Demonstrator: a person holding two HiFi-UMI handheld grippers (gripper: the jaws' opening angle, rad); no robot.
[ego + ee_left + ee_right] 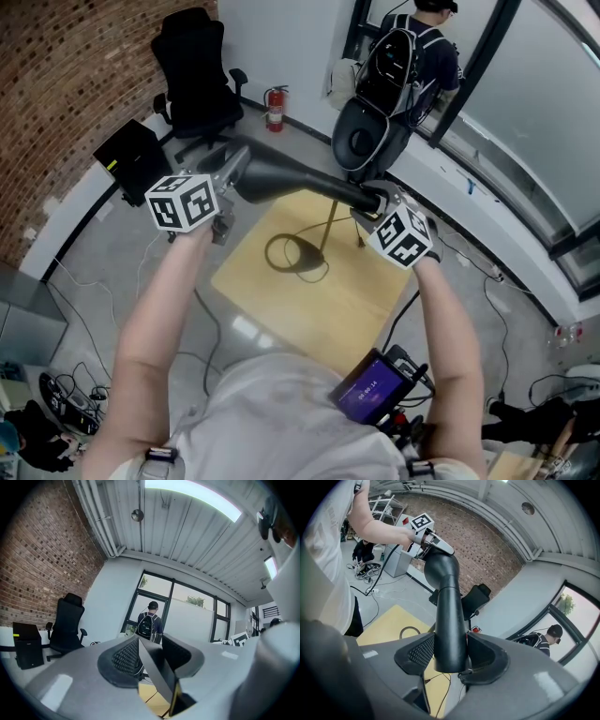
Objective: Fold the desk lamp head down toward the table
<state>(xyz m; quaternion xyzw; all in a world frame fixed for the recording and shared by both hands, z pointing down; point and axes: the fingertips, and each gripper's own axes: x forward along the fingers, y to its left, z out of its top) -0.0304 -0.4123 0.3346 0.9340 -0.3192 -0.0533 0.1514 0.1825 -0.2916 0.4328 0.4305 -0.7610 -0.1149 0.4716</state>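
Black tapered desk lamp head (pixel 291 180): held above the pale wooden table (pixel 361 300), long axis roughly level, wide end leftward. Left gripper (pixel 228 180) pinches its rim; right gripper (pixel 378 200) clamps the narrow end. Stem joint hidden behind right gripper.

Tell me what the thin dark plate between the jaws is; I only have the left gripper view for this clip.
Observer: It is the wide end of the black lamp head. The right gripper view shows the left gripper clamped on its rim.
Reviewer: Is the other gripper on the lamp too?
Observer: Yes. The right gripper is shut on the narrow end of the lamp head.
Reviewer: Where does the lamp stand?
Observer: In the head view its ring base lies on the yellow table, below the raised head.
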